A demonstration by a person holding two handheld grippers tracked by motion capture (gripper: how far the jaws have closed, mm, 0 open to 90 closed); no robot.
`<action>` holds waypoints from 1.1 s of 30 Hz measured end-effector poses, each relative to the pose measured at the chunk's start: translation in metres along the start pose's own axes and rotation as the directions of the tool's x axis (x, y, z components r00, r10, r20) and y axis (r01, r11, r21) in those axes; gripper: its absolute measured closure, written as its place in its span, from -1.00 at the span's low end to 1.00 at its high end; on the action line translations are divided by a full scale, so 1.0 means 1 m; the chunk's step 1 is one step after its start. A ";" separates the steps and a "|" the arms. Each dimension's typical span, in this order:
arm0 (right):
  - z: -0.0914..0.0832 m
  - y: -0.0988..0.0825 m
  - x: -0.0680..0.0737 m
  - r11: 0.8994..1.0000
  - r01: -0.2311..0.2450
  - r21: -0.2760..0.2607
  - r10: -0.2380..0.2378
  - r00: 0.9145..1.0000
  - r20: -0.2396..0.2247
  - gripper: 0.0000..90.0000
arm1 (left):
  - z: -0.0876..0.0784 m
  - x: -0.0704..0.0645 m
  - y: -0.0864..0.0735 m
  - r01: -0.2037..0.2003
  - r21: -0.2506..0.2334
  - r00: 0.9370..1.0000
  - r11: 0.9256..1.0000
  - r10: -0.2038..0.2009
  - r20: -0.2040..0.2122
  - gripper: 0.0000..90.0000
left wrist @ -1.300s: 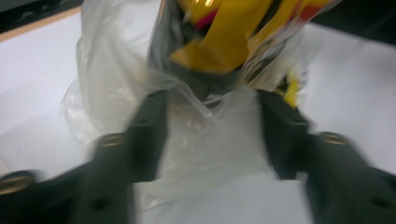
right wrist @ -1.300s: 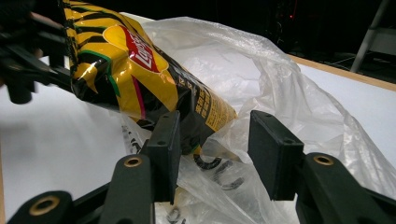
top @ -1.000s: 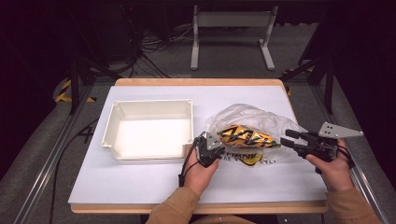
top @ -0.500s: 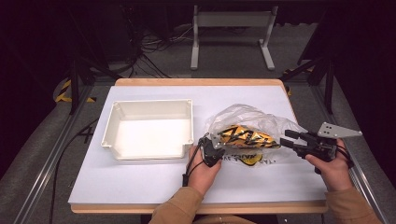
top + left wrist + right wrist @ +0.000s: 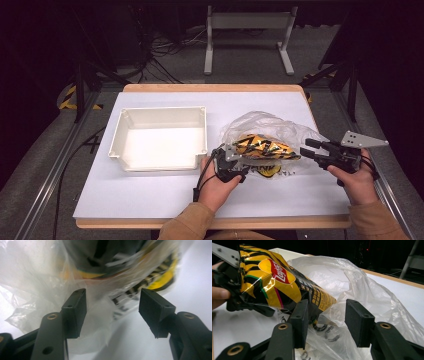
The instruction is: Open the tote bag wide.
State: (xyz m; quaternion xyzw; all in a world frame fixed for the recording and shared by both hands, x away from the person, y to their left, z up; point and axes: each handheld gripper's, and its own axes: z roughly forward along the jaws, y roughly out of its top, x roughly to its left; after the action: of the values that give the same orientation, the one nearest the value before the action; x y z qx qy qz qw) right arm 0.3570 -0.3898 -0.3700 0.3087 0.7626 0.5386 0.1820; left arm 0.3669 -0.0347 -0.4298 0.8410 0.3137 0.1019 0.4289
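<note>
Worktop [image 5: 150,200]: white sheet bearing tray, bag and both claws.
Chip bag [image 5: 265,147]: yellow and black, lying inside a clear plastic bag [image 5: 280,127], right of the white tray [image 5: 160,140].
Left claw [image 5: 239,167]: at the bag's near-left end; jaws have just been opening, now apart, with plastic film between them and unpinched.
Right claw [image 5: 309,148]: at the bag's right end; jaws apart, plastic between them, left jaw against the chip bag's end, nothing clamped.
Tray: holds nothing.
</note>
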 end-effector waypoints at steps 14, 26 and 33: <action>-0.003 0.002 0.000 1.000 -0.003 -0.014 0.003 1.000 0.000 0.21 | -0.057 -0.002 0.012 -0.018 -0.088 1.000 0.996 0.020 0.024 -0.35; -0.006 0.009 0.000 1.000 0.008 -0.016 -0.008 1.000 -0.001 0.21 | -0.073 0.015 0.023 -0.060 -0.175 0.997 0.983 0.066 0.027 -0.63; -0.008 0.009 -0.001 1.000 0.006 -0.018 -0.006 1.000 0.001 0.21 | -0.072 0.023 0.030 -0.102 -0.229 0.994 0.968 0.108 0.011 -0.75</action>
State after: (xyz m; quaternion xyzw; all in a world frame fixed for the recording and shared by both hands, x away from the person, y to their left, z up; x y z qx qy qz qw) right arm 0.3547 -0.3940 -0.3591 0.3050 0.7586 0.5447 0.1865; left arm 0.3667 0.0137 -0.3643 0.8026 0.2499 0.1500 0.5204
